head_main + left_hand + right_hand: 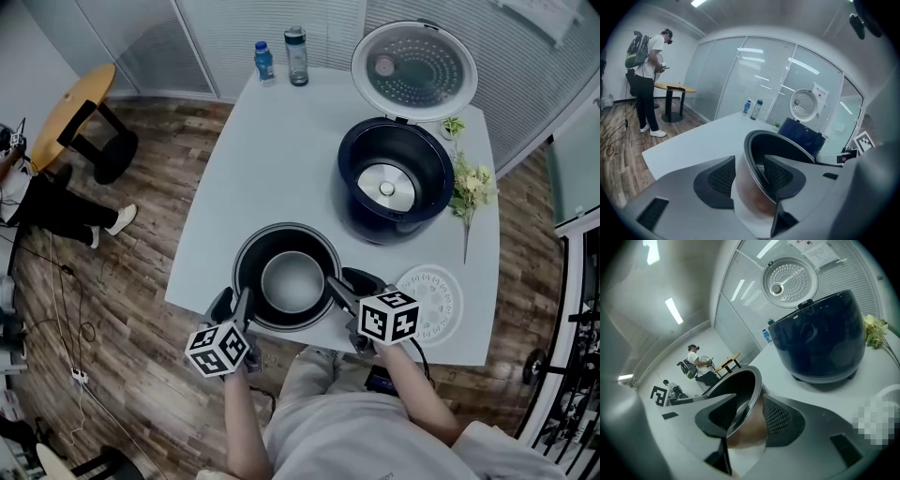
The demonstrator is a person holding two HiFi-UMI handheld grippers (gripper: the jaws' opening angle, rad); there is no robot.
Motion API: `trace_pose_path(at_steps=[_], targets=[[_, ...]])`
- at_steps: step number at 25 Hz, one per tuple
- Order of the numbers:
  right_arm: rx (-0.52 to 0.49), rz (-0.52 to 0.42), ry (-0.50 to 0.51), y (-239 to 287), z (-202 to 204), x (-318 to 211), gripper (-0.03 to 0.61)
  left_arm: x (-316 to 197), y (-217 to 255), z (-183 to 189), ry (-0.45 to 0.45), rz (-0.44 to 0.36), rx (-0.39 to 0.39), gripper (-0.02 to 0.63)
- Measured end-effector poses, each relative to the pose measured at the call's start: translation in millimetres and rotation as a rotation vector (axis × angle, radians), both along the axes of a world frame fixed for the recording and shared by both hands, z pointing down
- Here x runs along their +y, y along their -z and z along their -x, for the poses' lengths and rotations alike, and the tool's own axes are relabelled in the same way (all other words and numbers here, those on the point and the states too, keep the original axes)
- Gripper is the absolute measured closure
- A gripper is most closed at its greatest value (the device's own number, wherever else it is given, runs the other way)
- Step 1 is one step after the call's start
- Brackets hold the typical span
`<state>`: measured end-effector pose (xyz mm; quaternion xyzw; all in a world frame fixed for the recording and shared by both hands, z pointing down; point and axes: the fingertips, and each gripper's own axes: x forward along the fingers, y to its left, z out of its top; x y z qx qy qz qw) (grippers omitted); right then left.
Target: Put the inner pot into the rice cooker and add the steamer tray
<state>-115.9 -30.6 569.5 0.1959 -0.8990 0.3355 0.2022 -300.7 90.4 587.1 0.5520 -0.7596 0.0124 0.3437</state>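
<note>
**Q:** Where is the inner pot, and what has hold of it?

**A:** The inner pot sits on the near edge of the table, in the middle. I have the left gripper on its left rim and the right gripper on its right rim. On each, one jaw is inside the wall and one outside, and both pairs stand wide. The pads flank the wall, but I see no pinch yet, so I log it as straddled, not gripped.

**Q:** How do you expect it to handle?

**A:** My judgement is stiff metal with moderate weight and a smooth, likely slippery wall. The rolled lip should give the pads something to catch under. Taking opposite sides of the rim looks right, because that should keep it level. A one-sided hold would probably let it tilt.

**Q:** What do the containers hold?

**A:** The inner pot is empty, with a bare grey floor showing. The rice cooker stands at the far right, well apart from the pot. Its lid is up and its cavity is empty down to the heating plate. Two bottles stand at the far edge, and I cannot tell their contents.

**Q:** And the steamer tray?

**A:** The white perforated steamer tray lies flat at the near right, just beside my right gripper, with nothing on it. It looks light and rigid.
</note>
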Motion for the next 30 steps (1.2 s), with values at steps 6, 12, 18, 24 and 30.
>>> trace_pose_path(at_steps=[6,12,18,24,30], targets=[[-0.019,-0.003,-0.008,0.7,2.9,-4.5,0.42,-8.9,-1.4,-0.9,-0.011,-0.007,0.016,0.433],[-0.005,-0.013,0.006,-3.5,5.3,-6.6,0.454,-12.8,-5.3,-2.9,-0.022,-0.008,0.039,0.497],[-0.005,-0.018,0.036,-3.4,5.6,-5.5,0.462,-13.0,-5.2,-3.6,-0.029,-0.018,0.062,0.503],[0.01,-0.025,0.042,-4.3,5.3,-4.6,0.462,-12.8,-5.6,-3.6,-0.034,-0.02,0.069,0.505],[0.013,-0.001,0.026,-2.7,4.5,-5.0,0.468,-13.5,-5.4,-3.6,-0.042,-0.009,0.075,0.508]])
